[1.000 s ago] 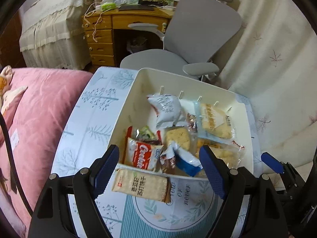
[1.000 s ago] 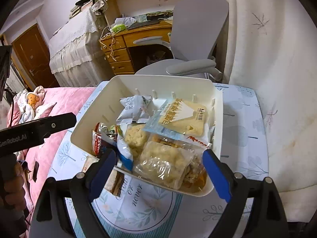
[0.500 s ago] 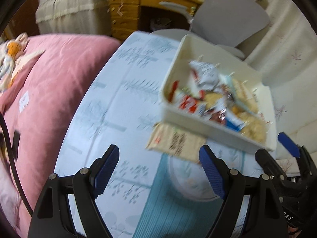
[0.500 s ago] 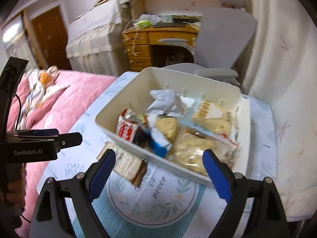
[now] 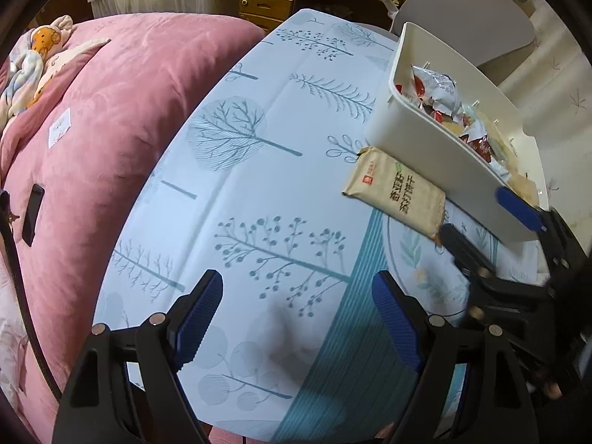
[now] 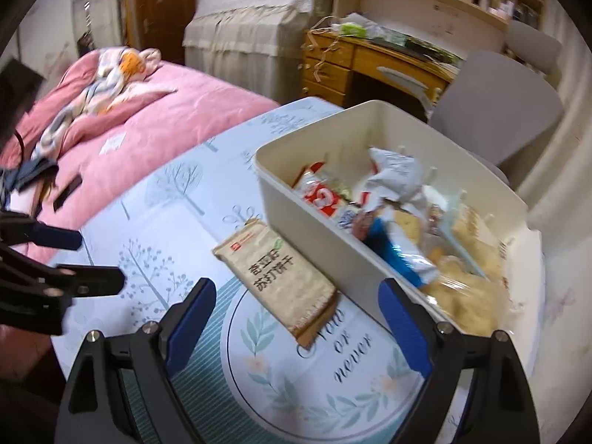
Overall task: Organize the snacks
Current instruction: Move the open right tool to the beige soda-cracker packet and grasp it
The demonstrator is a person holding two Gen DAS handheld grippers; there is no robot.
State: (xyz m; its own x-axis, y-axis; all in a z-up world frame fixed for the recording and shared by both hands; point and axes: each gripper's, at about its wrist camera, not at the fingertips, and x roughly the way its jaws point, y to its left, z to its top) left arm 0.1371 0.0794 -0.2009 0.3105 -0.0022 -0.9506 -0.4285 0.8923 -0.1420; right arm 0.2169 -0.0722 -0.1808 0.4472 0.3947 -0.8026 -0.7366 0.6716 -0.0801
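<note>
Beige cracker pack [image 6: 275,272] touching bin [image 6: 318,229] wall; left gripper [image 5: 296,322], right gripper [image 6: 296,323] wide, empty.

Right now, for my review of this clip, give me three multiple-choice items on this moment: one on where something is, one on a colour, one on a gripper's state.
1. Where does the tan cracker packet lie?
A. Inside the bin
B. On the tablecloth beside the cream bin
C. On the pink bedding

2. What colour are the pads on the gripper fingers?
A. Blue
B. Red
C. Yellow

3. How is the right gripper at this moment?
A. Shut on the packet
B. Shut on the bin's rim
C. Open and holding nothing

Key: 1 B, the packet lies flat on the cloth along the bin's near wall, outside it. 2 A, both wrist views show blue pads on black fingers. 3 C, its jaws stand wide apart above the cloth with nothing pressed between them.
</note>
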